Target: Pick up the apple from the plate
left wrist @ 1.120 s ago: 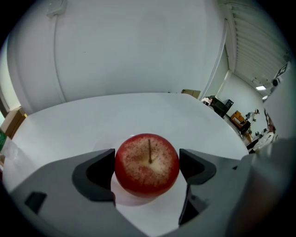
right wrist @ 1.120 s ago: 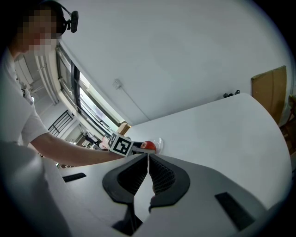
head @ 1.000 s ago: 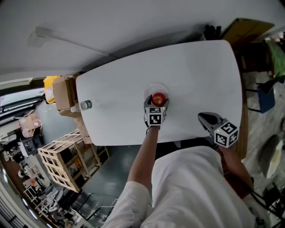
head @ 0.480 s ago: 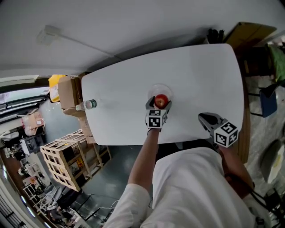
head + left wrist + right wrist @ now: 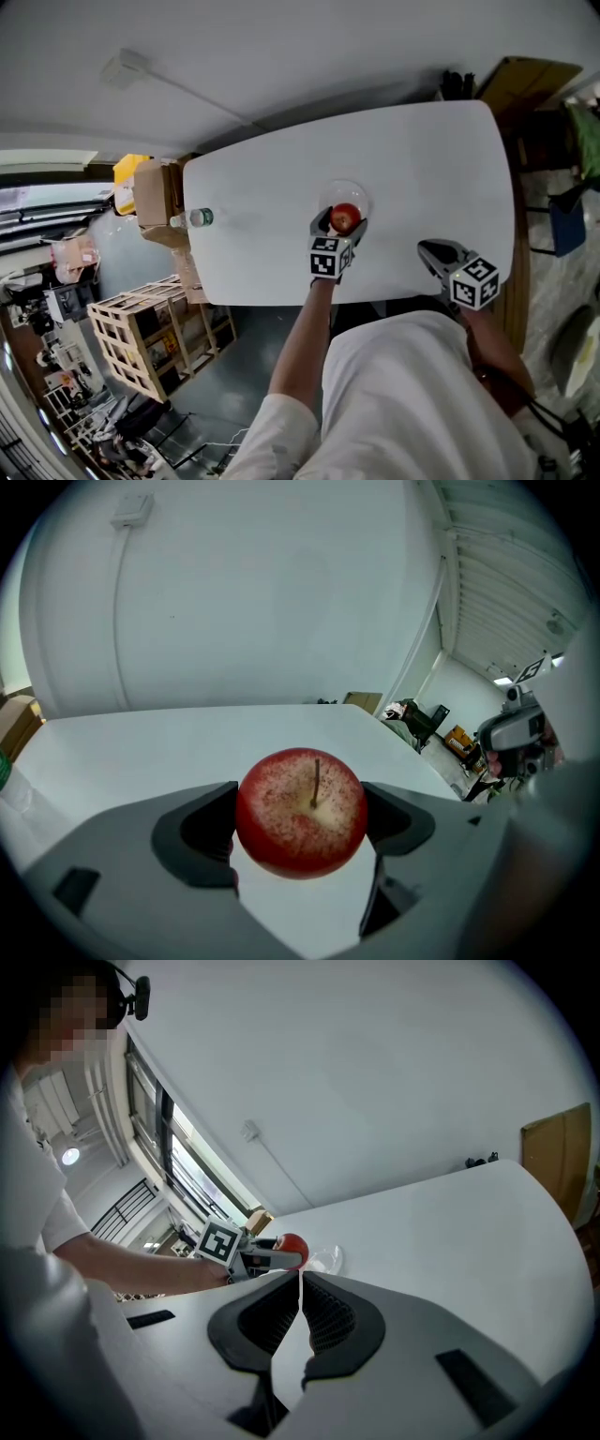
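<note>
Two grippers in the head view: left gripper's (image 5: 339, 223) jaws are closed on the round red apple (image 5: 345, 217) right over the clear glass plate (image 5: 343, 186), with bare white table (image 5: 441, 159) all round the plate. Left gripper view: apple (image 5: 302, 811) squeezed between both jaws, so the grab looks done, just lifting clear left. Right gripper view: right gripper (image 5: 300, 1279) pinched together, empty, well away from the plate (image 5: 325, 1260).

left arm (image 5: 302, 333) stretched forward, grey left gripper (image 5: 338, 223) pinching the red apple (image 5: 301, 813), grey right gripper (image 5: 300, 1309) tucked close, jaws touching
</note>
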Demonstrator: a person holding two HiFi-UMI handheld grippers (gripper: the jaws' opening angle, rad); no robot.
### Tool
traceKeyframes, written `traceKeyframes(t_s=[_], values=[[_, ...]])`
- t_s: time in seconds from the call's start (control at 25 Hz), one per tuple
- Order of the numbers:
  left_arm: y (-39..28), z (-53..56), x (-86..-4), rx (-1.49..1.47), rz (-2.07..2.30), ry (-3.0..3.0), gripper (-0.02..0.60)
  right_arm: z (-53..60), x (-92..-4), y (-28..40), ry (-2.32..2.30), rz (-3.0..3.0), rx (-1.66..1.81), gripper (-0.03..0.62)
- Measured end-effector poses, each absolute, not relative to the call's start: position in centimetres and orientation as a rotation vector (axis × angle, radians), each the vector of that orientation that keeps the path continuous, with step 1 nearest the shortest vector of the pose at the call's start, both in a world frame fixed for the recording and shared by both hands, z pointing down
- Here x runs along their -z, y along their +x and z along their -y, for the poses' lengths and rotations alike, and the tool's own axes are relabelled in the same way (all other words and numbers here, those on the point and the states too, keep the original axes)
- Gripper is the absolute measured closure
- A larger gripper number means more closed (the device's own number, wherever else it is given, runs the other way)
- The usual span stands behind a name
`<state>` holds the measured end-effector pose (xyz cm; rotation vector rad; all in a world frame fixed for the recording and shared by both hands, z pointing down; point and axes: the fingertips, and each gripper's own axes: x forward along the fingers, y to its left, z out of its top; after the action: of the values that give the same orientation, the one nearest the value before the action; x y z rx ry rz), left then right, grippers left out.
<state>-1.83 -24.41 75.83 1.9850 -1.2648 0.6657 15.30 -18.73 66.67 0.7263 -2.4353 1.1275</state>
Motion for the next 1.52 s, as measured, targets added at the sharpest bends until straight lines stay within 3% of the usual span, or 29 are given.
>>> traceKeyframes(t_s=[0.64,1.52], values=[[-3.2,21.2,-67.6,-0.508,1.177,2.145,0.178,17.6,-64.1,12.2,0.774,2.481,-1.047,0.557],[-11.6,13.3,-58.4,-0.377,1.03,2.328,0.178,11.4,-59.5,5.6,1.031,2.487,-0.935,0.557]])
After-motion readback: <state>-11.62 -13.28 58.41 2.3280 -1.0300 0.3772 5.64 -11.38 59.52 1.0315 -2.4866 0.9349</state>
